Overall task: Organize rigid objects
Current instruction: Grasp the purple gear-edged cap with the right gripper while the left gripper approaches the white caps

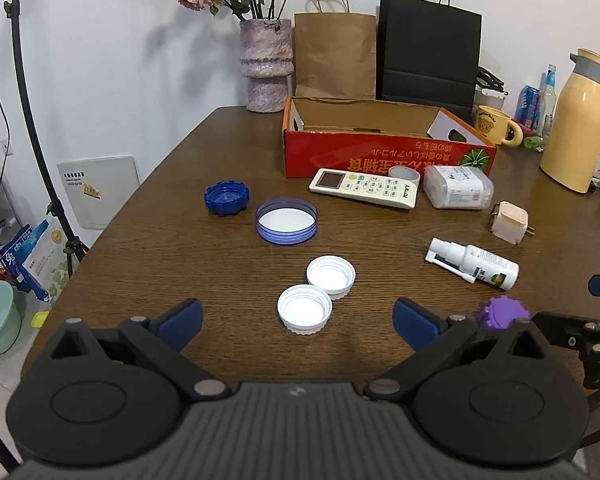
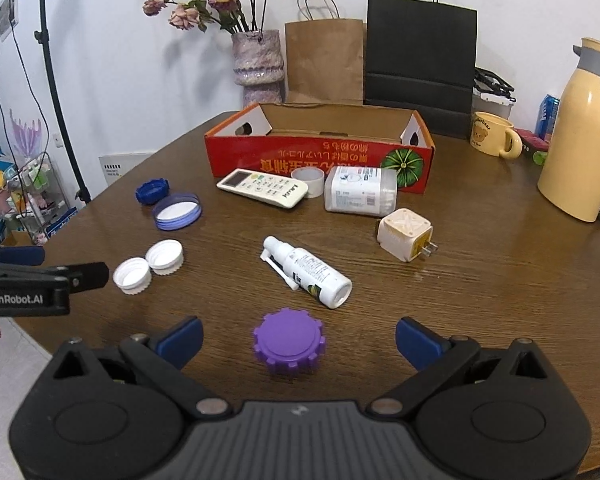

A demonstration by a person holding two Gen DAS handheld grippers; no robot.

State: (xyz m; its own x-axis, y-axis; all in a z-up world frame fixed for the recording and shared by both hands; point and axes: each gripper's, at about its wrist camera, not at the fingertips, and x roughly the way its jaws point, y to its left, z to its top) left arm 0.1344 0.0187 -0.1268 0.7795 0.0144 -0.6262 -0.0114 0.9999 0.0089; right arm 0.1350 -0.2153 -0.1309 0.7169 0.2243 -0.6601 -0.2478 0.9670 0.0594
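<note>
Jaws wide around purple cap

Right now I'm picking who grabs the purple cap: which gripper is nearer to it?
Right. The purple cap sits directly between the open right gripper fingers; the left gripper is off to its left, facing the white caps.

A dark brown wood-grain table with a rounded edge carries everything. Near its front lies a purple ridged plastic cap. To the left, 2 white ribbed caps sit open side up, touching. Beyond them rest a wide blue lid with a white lining and a dark blue notched cap. A white spray bottle lies on its side mid-table, near a cream plug adapter. Farther back lie a white remote control, a roll of tape, a clear plastic container on its side and an open red cardboard box.
</note>
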